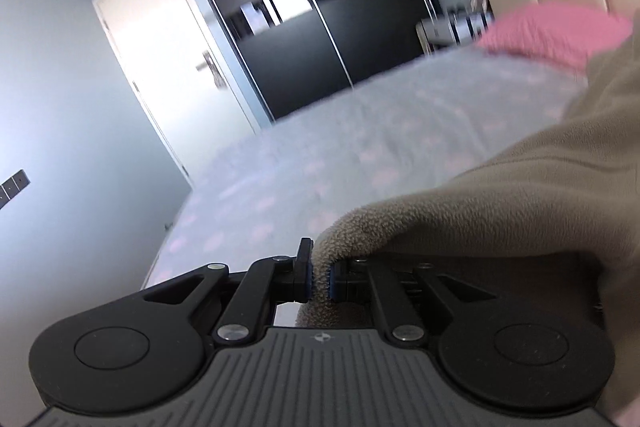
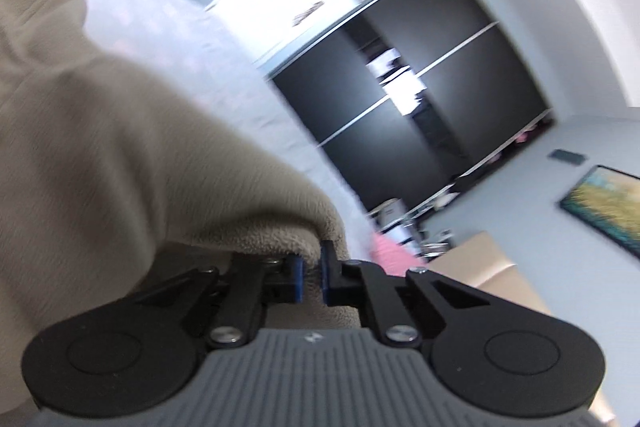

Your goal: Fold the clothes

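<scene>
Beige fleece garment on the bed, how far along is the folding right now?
Done: both claws have a grip; the left claw and right claw are each shut on an edge of the beige fleece garment. In hand: it hangs between them above the bed. Left: no fold shows yet.

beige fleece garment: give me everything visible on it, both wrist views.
The beige fleece garment looks soft and thick, with a nappy pile showing at its rolled edges and a smoother face further up. The left gripper has its jaws shut on one edge, and the right gripper has its jaws shut on another edge. The cloth drapes up and away from both, over the patterned bed. A seam shows in the right wrist view. Its overall shape cannot be told.
</scene>
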`<state>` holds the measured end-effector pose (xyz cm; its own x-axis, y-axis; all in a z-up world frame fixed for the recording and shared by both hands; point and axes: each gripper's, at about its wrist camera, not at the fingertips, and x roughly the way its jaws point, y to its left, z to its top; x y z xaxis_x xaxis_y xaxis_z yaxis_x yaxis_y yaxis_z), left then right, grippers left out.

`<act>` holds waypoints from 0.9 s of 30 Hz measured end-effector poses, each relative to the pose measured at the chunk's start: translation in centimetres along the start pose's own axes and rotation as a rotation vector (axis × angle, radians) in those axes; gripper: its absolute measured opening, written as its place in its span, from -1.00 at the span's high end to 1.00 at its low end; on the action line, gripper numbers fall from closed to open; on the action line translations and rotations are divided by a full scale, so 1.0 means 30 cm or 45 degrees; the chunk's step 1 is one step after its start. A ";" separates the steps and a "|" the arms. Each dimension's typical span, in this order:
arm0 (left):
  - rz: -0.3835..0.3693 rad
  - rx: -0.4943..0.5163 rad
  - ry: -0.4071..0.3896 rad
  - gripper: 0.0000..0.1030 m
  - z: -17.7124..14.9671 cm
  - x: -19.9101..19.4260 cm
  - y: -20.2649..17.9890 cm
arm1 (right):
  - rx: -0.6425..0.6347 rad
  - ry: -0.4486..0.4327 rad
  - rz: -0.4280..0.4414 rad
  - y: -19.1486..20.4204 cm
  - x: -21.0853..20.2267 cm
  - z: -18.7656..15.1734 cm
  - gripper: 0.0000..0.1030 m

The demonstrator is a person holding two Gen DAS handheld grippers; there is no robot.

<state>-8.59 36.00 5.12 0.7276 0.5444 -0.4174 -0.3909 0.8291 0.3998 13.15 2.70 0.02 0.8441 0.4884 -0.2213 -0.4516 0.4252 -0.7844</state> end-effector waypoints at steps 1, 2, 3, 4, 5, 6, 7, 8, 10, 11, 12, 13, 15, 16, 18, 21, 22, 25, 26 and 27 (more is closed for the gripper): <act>0.003 -0.008 -0.052 0.89 0.029 -0.044 0.011 | 0.016 -0.027 -0.049 -0.024 -0.031 0.015 0.85; 0.009 0.002 -0.104 0.89 0.057 -0.087 0.019 | 0.031 -0.055 -0.099 -0.049 -0.063 0.030 0.85; 0.017 0.020 -0.159 0.89 0.088 -0.129 0.029 | 0.029 -0.084 -0.148 -0.077 -0.104 0.048 0.85; 0.028 0.027 -0.206 0.89 0.119 -0.170 0.041 | 0.027 -0.106 -0.190 -0.102 -0.106 0.071 0.85; 0.041 0.030 -0.255 0.89 0.150 -0.212 0.053 | 0.036 -0.131 -0.238 -0.132 -0.151 0.091 0.86; 0.060 0.023 -0.306 0.89 0.182 -0.258 0.068 | 0.060 -0.159 -0.293 -0.163 -0.186 0.109 0.86; 0.080 0.015 -0.357 0.89 0.213 -0.304 0.082 | 0.085 -0.188 -0.348 -0.194 -0.221 0.127 0.86; 0.100 0.006 -0.408 0.89 0.244 -0.351 0.097 | 0.124 -0.219 -0.400 -0.227 -0.251 0.156 0.86; 0.147 -0.025 -0.503 0.89 0.298 -0.445 0.132 | 0.203 -0.287 -0.489 -0.297 -0.304 0.213 0.86; 0.164 -0.050 -0.544 0.89 0.321 -0.490 0.150 | 0.227 -0.319 -0.528 -0.327 -0.345 0.233 0.86; 0.181 -0.068 -0.583 0.89 0.343 -0.534 0.168 | 0.239 -0.349 -0.561 -0.350 -0.357 0.260 0.86; 0.201 -0.085 -0.623 0.89 0.363 -0.581 0.183 | 0.250 -0.369 -0.574 -0.361 -0.399 0.276 0.86; 0.239 -0.110 -0.688 0.89 0.396 -0.661 0.208 | 0.274 -0.408 -0.600 -0.384 -0.481 0.307 0.86; 0.255 -0.121 -0.719 0.89 0.406 -0.698 0.219 | 0.287 -0.426 -0.606 -0.395 -0.513 0.314 0.86; 0.275 -0.145 -0.776 0.89 0.416 -0.774 0.236 | 0.314 -0.470 -0.623 -0.398 -0.585 0.323 0.86; 0.310 -0.187 -0.844 0.89 0.412 -0.849 0.250 | 0.360 -0.566 -0.651 -0.393 -0.687 0.335 0.86; 0.316 -0.204 -0.855 0.89 0.411 -0.865 0.256 | 0.379 -0.592 -0.648 -0.396 -0.746 0.341 0.86; 0.303 -0.247 -0.826 0.89 0.412 -0.841 0.278 | 0.423 -0.625 -0.610 -0.402 -0.789 0.354 0.85; 0.292 -0.258 -0.792 0.89 0.413 -0.815 0.286 | 0.430 -0.615 -0.580 -0.398 -0.774 0.358 0.85; 0.272 -0.270 -0.740 0.89 0.413 -0.775 0.289 | 0.437 -0.603 -0.550 -0.393 -0.758 0.361 0.85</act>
<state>-21.92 28.96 28.40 0.7845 0.5914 0.1865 -0.6201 0.7498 0.2307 -3.85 -5.15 20.57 0.7868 0.4676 0.4029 -0.2373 0.8318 -0.5018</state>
